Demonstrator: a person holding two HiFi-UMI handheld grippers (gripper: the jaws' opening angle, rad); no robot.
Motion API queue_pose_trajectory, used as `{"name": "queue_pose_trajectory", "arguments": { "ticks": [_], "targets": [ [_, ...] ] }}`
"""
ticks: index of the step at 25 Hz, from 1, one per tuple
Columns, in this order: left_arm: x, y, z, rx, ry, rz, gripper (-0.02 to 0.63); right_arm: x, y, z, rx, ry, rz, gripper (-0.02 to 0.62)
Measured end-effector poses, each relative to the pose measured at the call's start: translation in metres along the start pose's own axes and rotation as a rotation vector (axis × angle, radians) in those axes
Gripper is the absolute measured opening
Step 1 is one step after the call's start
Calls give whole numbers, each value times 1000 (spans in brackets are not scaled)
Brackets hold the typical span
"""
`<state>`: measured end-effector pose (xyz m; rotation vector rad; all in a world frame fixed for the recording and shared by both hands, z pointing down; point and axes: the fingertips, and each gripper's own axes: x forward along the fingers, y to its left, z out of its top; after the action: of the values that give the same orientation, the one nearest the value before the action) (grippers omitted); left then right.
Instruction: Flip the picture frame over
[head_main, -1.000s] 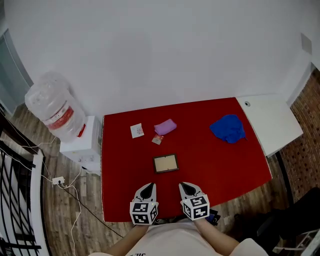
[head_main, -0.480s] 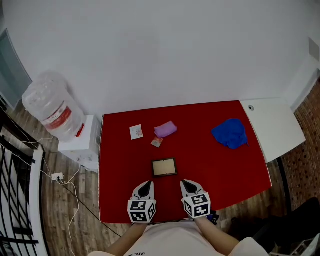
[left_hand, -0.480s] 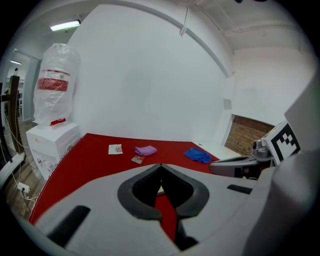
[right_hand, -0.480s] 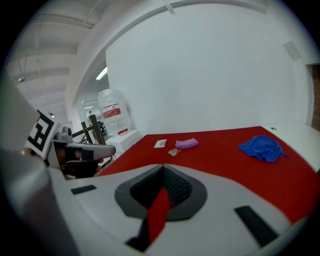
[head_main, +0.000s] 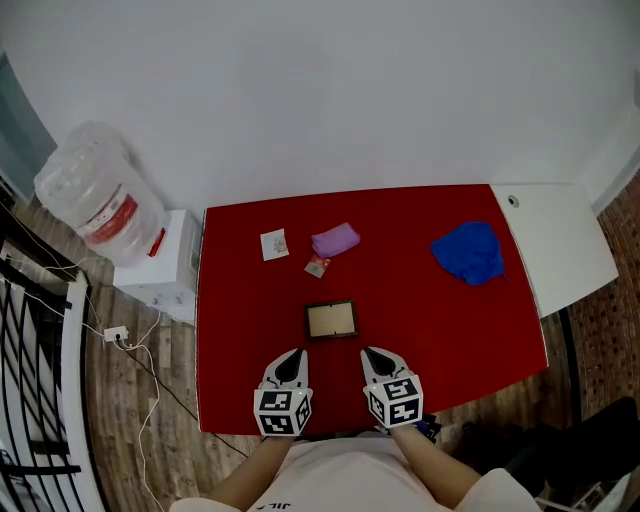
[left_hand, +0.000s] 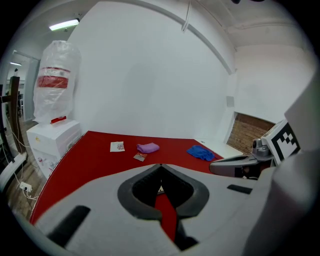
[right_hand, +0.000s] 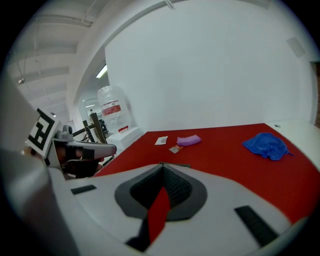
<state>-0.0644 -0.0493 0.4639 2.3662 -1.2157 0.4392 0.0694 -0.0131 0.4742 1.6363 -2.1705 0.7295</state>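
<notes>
A small dark picture frame (head_main: 332, 320) lies flat on the red table (head_main: 440, 320) with its pale panel facing up. My left gripper (head_main: 292, 355) is shut and empty, just short of the frame's near-left corner. My right gripper (head_main: 368, 353) is also shut and empty, just short of the near-right corner. In the left gripper view the closed jaws (left_hand: 160, 165) hide nearly all of the frame. In the right gripper view only the frame's dark far edge (right_hand: 176, 164) shows past the closed jaws (right_hand: 161, 163).
Beyond the frame lie a small packet (head_main: 317, 265), a purple cloth (head_main: 335, 240) and a white card (head_main: 273, 243). A blue cloth (head_main: 468, 252) sits at the far right. A water bottle (head_main: 85, 205) on a white dispenser stands left of the table, a white side table (head_main: 560, 245) right.
Both grippers have crept forward together towards the frame's near edge, still shut. The frame has not moved on the table.
</notes>
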Motion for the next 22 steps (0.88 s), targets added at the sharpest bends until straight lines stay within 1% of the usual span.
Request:
{"name": "queue_pose_trajectory", "arguments": {
  "ticks": [5,10,15,19,22],
  "targets": [
    [9,8,-6,2,18,8,5,13,0,-3,-14,15,6,5],
    [19,19,-9,-3,19,19,5,30,2,-6,-3,16,3,5],
    [33,30,-20,-15,28,30,5,53,8,-13,11,27,12,5],
    [42,37,-30,-27,39,29,5,73,14,-16,4,39,9,5],
    [47,43,-36,-31,49,28,6,91,16,-22,-9,66,-1,6]
  ]
}}
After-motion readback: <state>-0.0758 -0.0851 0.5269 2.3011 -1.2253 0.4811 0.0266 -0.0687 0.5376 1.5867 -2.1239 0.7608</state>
